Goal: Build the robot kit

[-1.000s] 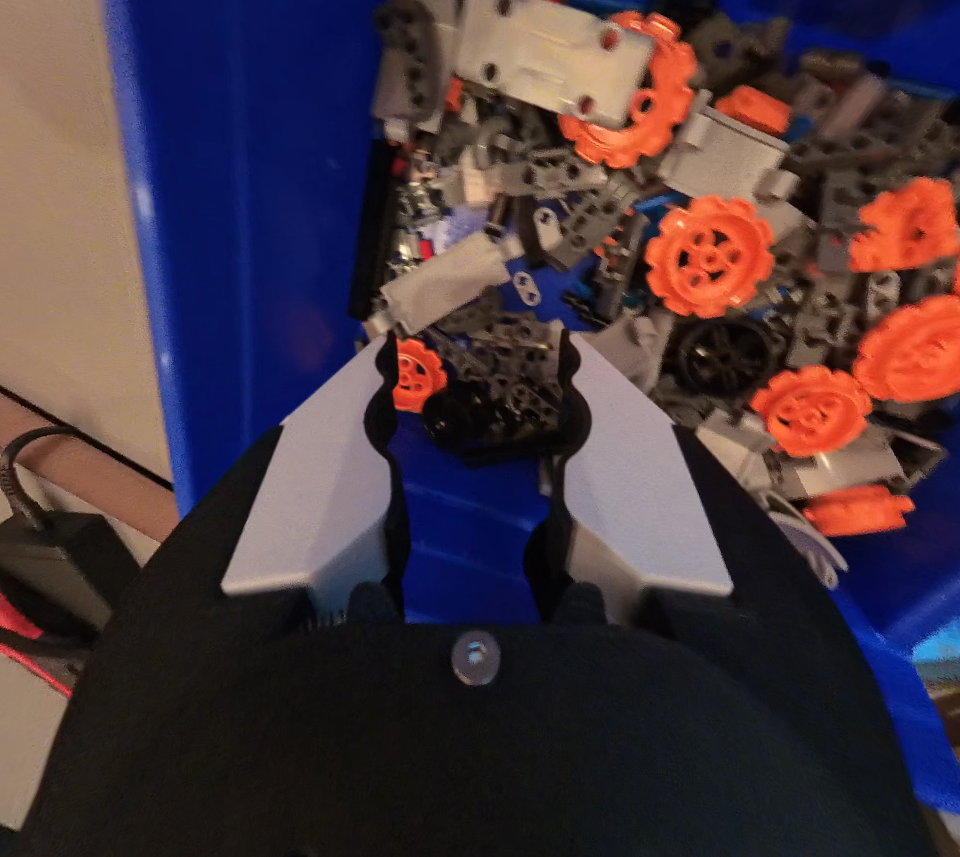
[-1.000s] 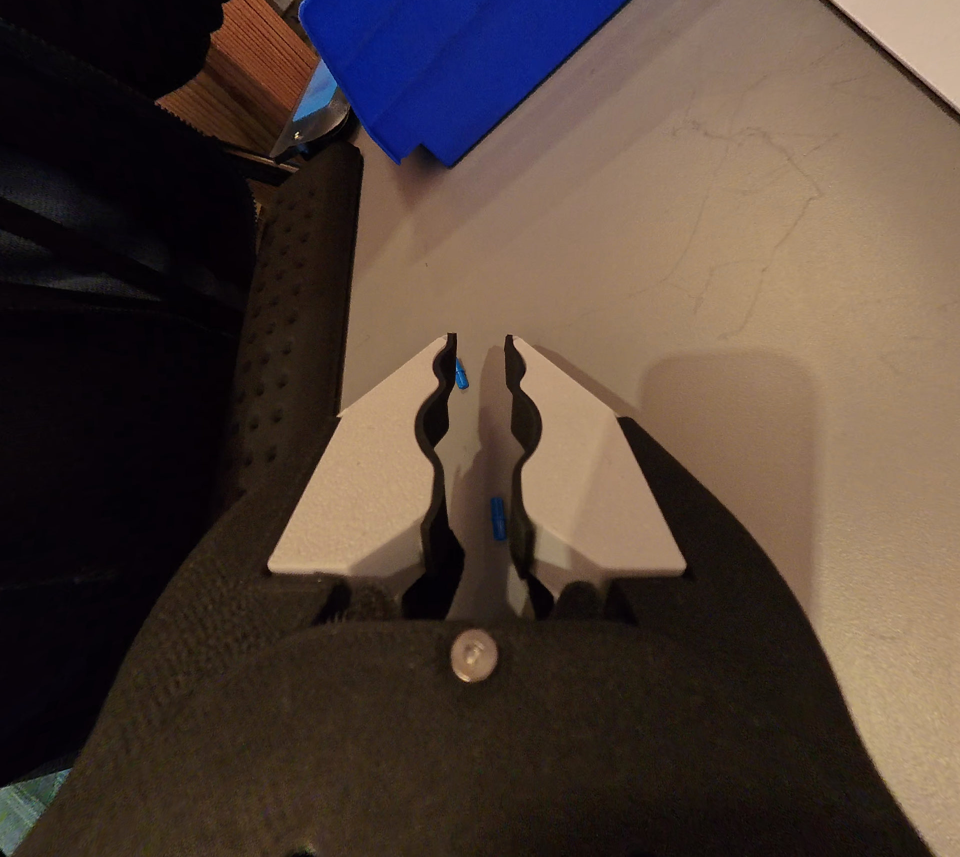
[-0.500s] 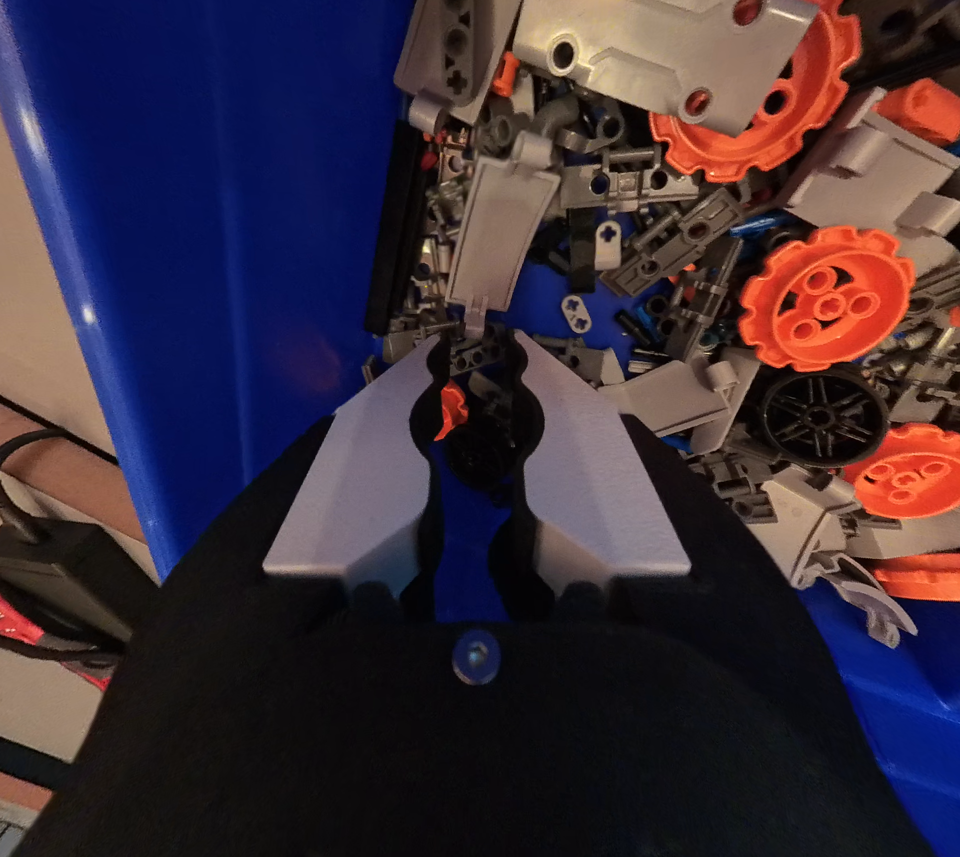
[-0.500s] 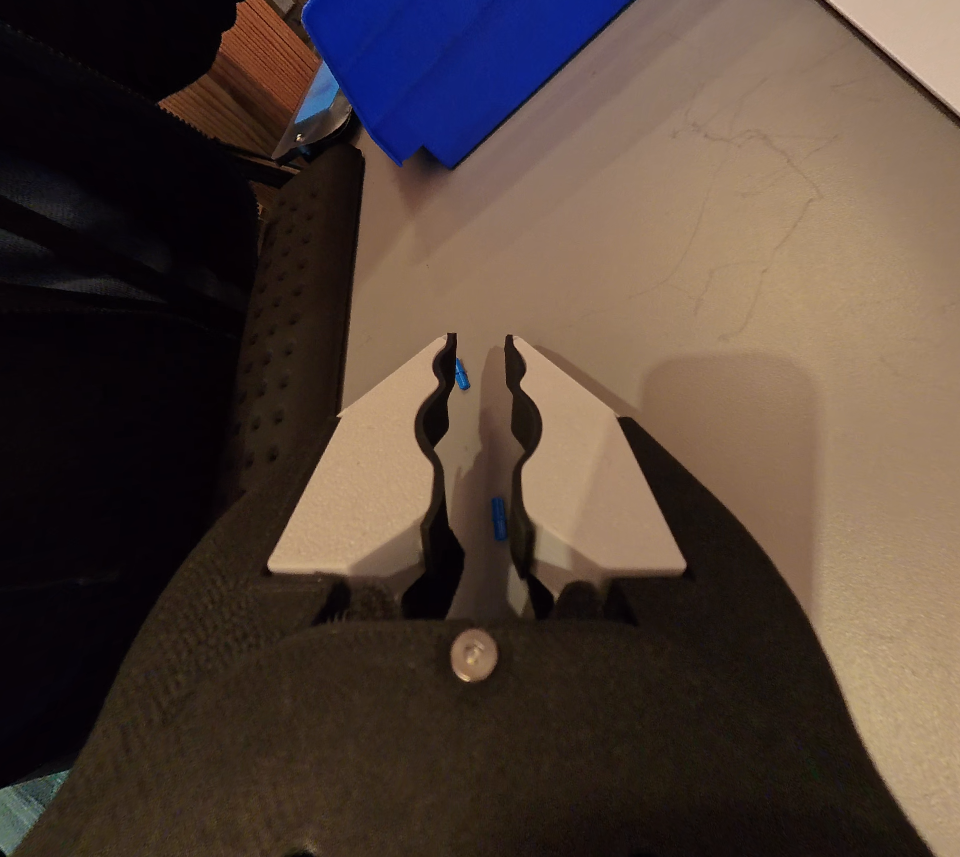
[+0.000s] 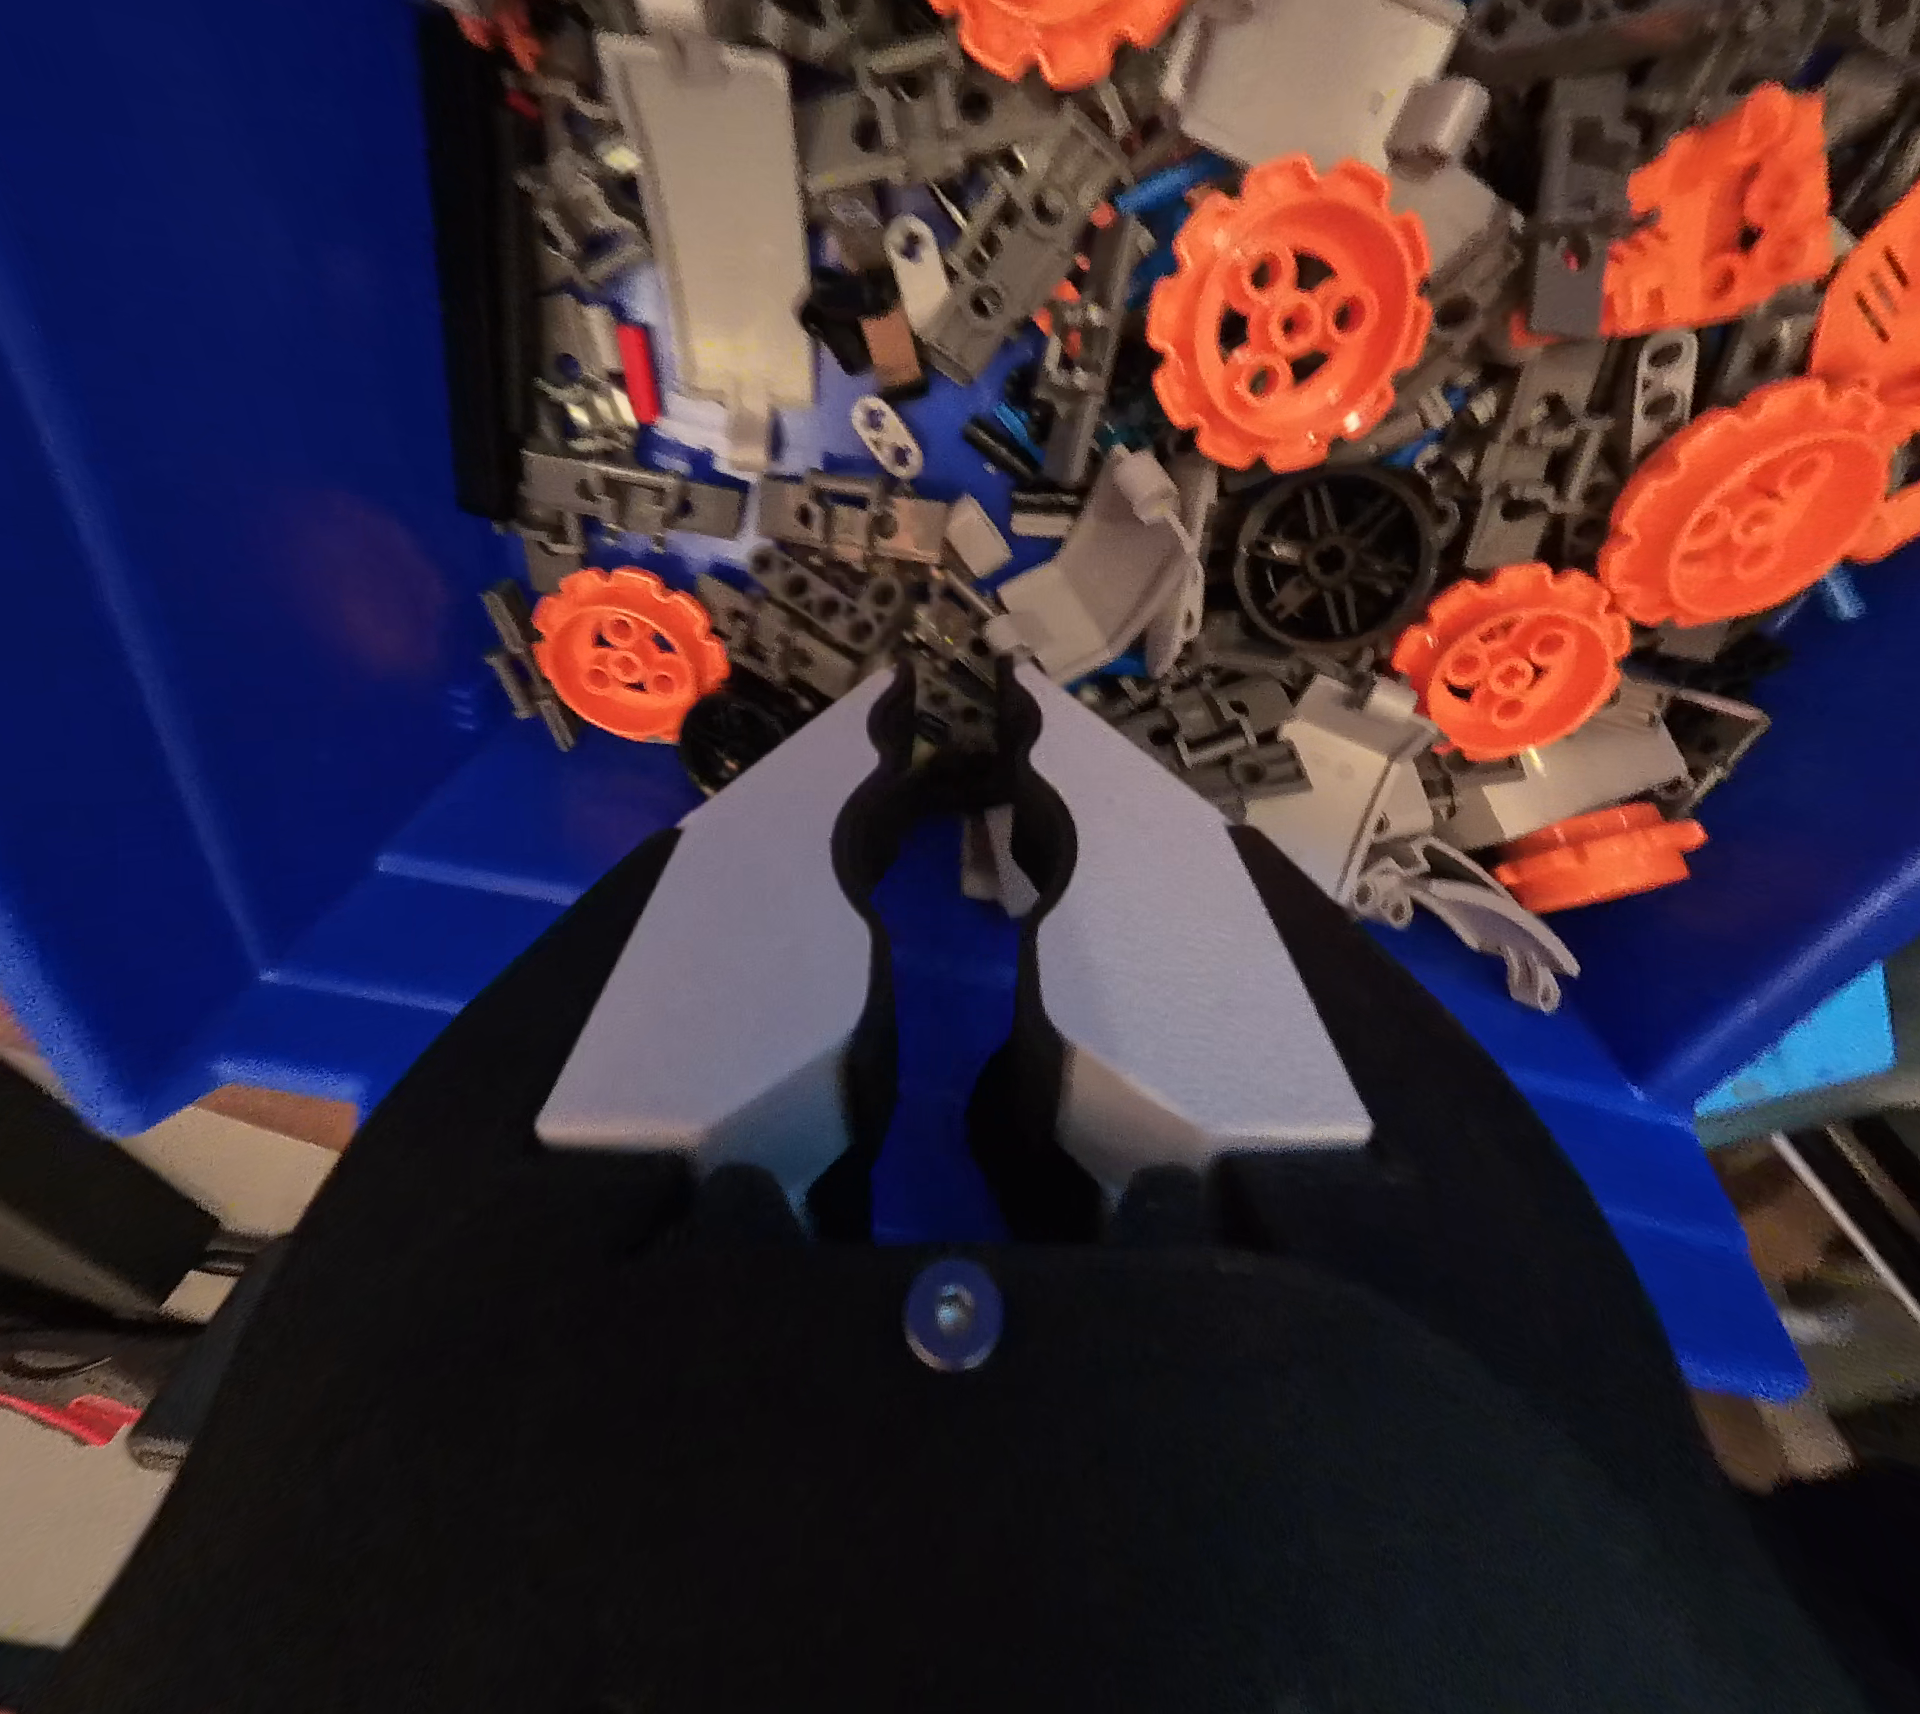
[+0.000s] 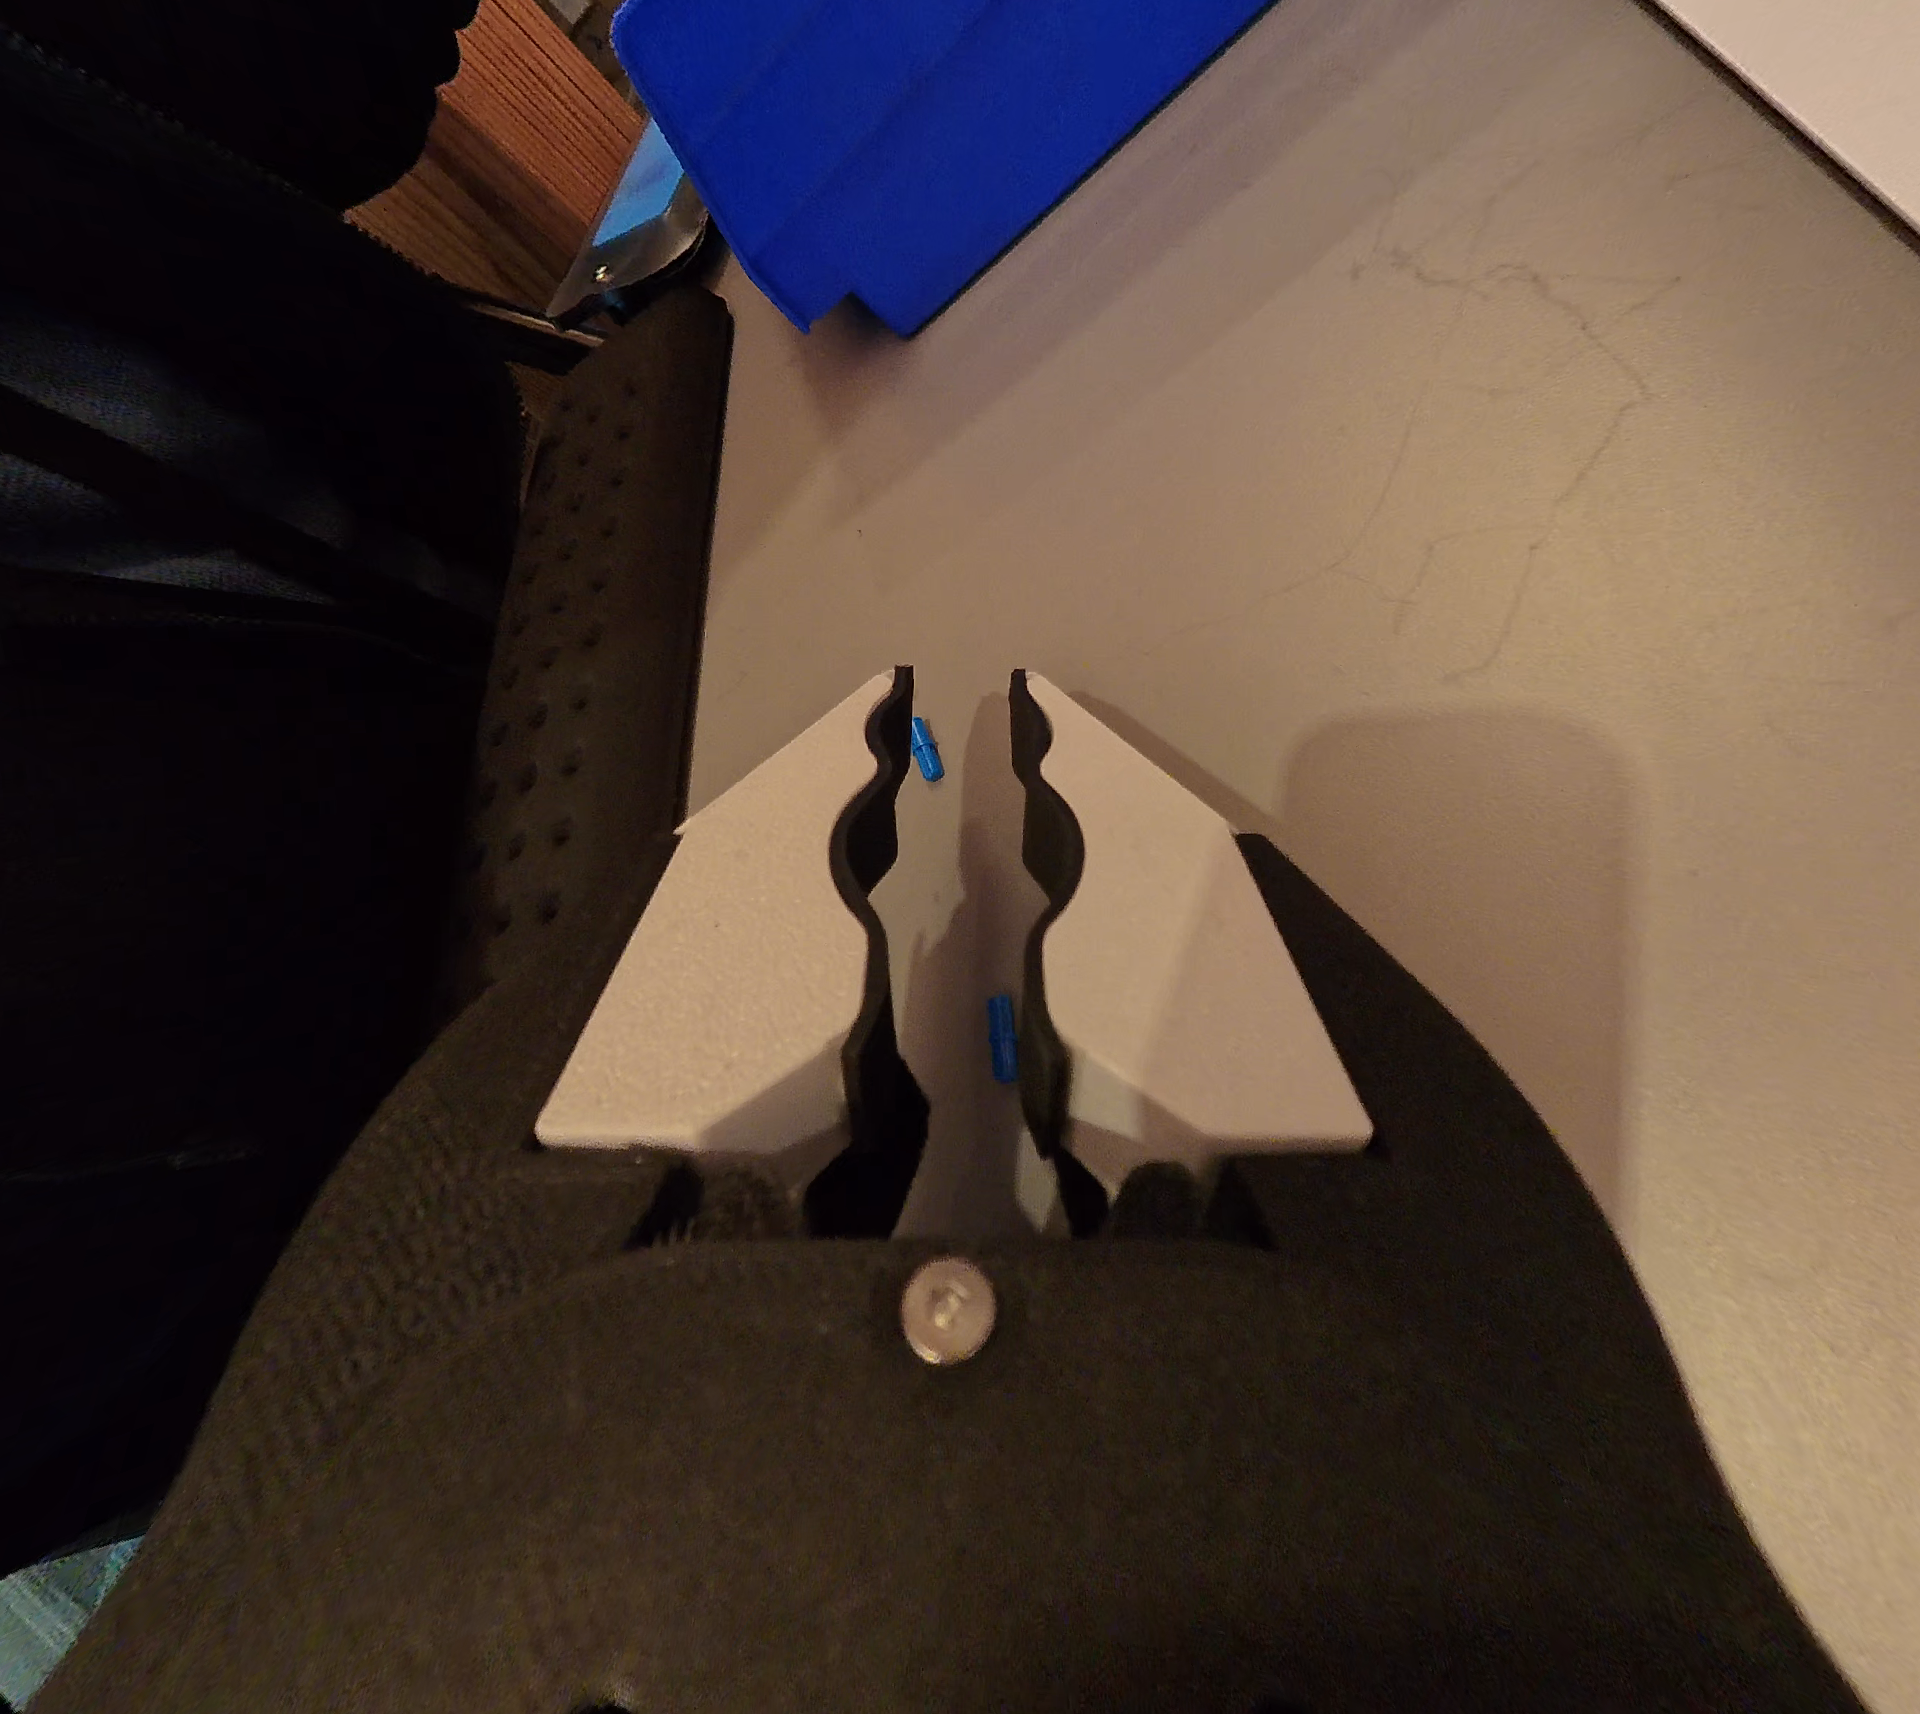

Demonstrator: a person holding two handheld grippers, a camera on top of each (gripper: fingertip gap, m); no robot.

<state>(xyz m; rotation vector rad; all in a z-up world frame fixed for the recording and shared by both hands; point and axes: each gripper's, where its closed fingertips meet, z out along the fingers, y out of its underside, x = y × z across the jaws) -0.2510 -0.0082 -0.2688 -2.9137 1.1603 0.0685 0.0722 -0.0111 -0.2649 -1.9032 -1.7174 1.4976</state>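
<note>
Left tool (image 5: 954, 693) grips a dark beam (image 5: 951, 708) near the bin (image 5: 208, 417) wall. Right tool (image 6: 958, 688) – slightly open, empty – hovers over open surface (image 6: 1351, 521), pins (image 6: 925, 748) pointing away.

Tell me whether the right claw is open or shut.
Open. The right claw has a clear gap between its tips, with bare table and two small blue pins showing through; it grips nothing.
</note>
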